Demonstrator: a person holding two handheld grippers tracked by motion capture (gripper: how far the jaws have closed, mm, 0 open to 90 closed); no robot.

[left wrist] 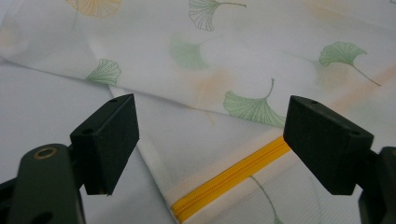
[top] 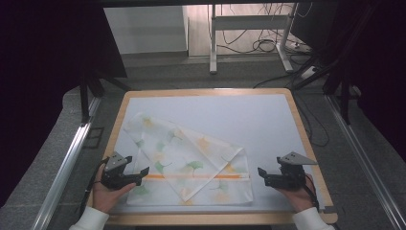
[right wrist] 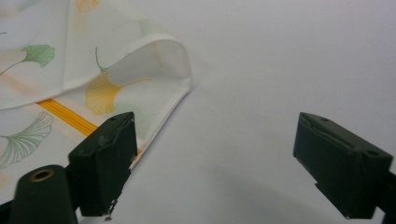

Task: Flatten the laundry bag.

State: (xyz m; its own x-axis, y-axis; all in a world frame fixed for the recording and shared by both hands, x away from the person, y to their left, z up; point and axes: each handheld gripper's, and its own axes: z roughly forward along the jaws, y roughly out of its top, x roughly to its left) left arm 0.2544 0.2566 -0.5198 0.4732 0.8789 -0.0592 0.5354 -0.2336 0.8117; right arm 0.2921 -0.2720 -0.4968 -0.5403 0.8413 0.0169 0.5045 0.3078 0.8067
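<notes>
On the near half of the white tabletop lies a thin, translucent mesh bag printed with green and orange ginkgo leaves, one corner folded over diagonally. Its orange zipper runs left to right. The left gripper and right gripper flank it, fingers spread wide, empty.

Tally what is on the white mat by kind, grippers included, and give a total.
Leaf-print fabric bag with orange zipper: 1
Handheld grippers: 2, left gripper and right gripper, both with fingers open, one at each end of the zipper
Total: 3
</notes>
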